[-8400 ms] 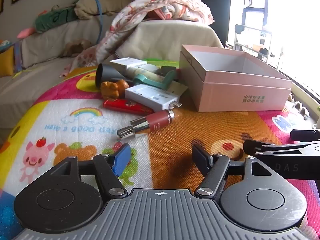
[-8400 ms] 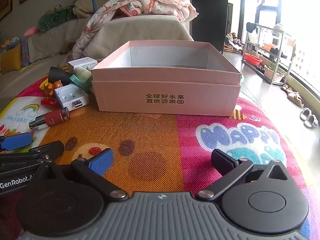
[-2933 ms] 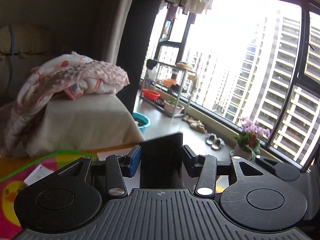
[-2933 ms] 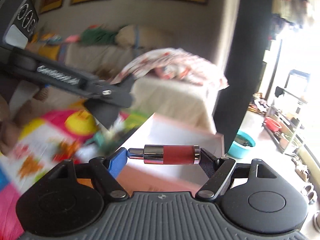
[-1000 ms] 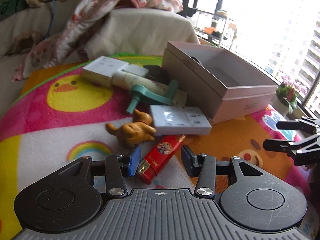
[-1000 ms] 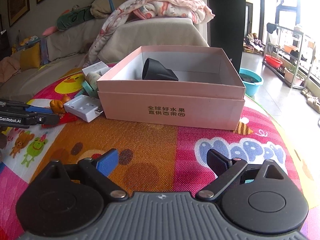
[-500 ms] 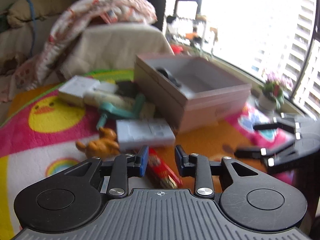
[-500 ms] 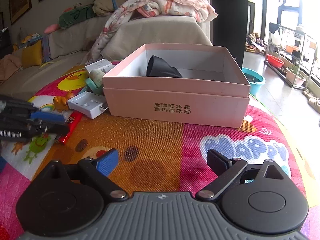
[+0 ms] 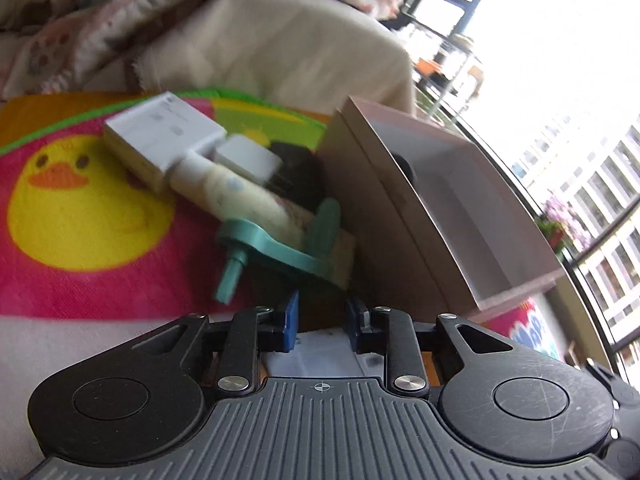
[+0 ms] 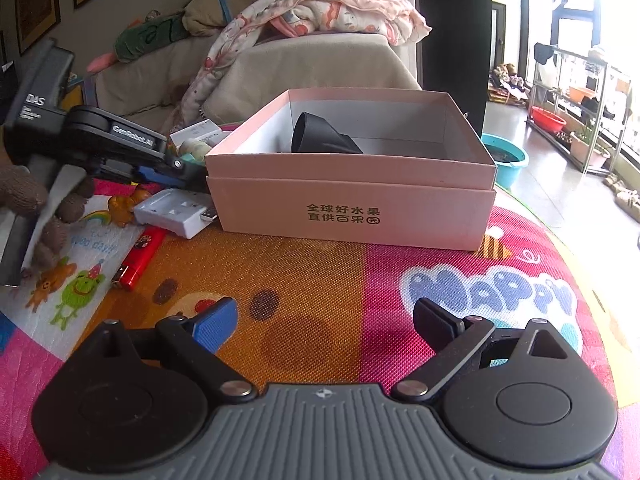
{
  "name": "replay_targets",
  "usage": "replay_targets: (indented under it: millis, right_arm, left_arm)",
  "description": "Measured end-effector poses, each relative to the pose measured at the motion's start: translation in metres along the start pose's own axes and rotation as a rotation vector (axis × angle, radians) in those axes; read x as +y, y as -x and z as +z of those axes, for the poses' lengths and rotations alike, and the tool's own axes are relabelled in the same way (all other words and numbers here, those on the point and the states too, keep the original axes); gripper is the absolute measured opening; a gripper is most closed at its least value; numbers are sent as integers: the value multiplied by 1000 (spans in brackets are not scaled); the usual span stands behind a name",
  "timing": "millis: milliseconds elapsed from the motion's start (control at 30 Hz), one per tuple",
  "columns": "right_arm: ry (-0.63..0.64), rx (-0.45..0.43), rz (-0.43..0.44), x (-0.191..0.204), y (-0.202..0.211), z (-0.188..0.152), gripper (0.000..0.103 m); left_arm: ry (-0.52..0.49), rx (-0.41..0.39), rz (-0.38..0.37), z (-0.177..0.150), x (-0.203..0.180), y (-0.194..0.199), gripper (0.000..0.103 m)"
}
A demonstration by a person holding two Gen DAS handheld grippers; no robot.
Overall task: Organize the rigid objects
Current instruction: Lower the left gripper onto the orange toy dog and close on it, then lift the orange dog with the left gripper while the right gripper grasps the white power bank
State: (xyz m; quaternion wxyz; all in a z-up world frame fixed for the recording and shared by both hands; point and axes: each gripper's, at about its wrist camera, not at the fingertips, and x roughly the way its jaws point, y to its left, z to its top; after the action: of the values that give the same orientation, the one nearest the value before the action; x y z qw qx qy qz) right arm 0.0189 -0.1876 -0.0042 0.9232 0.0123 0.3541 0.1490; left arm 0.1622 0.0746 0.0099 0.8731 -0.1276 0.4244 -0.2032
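Your left tongs (image 9: pixel 321 322) sit narrowed over the white charger (image 10: pixel 173 211) beside the pink box (image 10: pixel 352 204), though you cannot tell whether they grip it; your right tongs (image 10: pixel 326 322) are spread wide above the cartoon play mat (image 10: pixel 320 276) in front of the box. A black object (image 10: pixel 324 136) lies inside the box, the red lighter (image 10: pixel 140 256) rests on the mat left of it, and behind it stands a sofa (image 10: pixel 312 64) draped with a pink blanket (image 10: pixel 340 8).

Likely home: sofa (image 10: pixel 304 68); playmat (image 10: pixel 400 280)
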Motion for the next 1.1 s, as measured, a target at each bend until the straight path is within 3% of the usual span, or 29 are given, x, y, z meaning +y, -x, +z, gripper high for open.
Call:
replay_targets:
  millis: [133, 200, 367, 467, 567, 767, 867, 1033, 1100]
  right_arm:
    - [3, -13, 117, 11, 7, -2, 95]
    - [-7, -29, 193, 20, 9, -1, 95]
    - [56, 24, 325, 63, -2, 13, 95]
    - [199, 17, 260, 98, -7, 15, 95]
    - [283, -3, 208, 121, -15, 18, 95]
    - [221, 79, 229, 116, -35, 27, 93]
    - [218, 51, 217, 100, -26, 25, 92]
    - [222, -36, 102, 60, 3, 18, 92]
    - [202, -61, 26, 42, 11, 15, 92]
  left_arm:
    - [-5, 49, -102, -30, -7, 21, 25]
    - [-14, 45, -119, -44, -12, 36, 26]
    - [-41, -115, -23, -65, -15, 87, 26]
    - [-62, -212, 98, -72, -13, 115, 26]
    - [-13, -276, 178, -74, -2, 132, 26]
    - [18, -261, 184, -88, 6, 135, 26]
    - [-10, -219, 163, -99, -1, 129, 26]
    - [-43, -215, 208, -111, -12, 125, 26]
    - [-49, -217, 191, -112, -16, 125, 26]
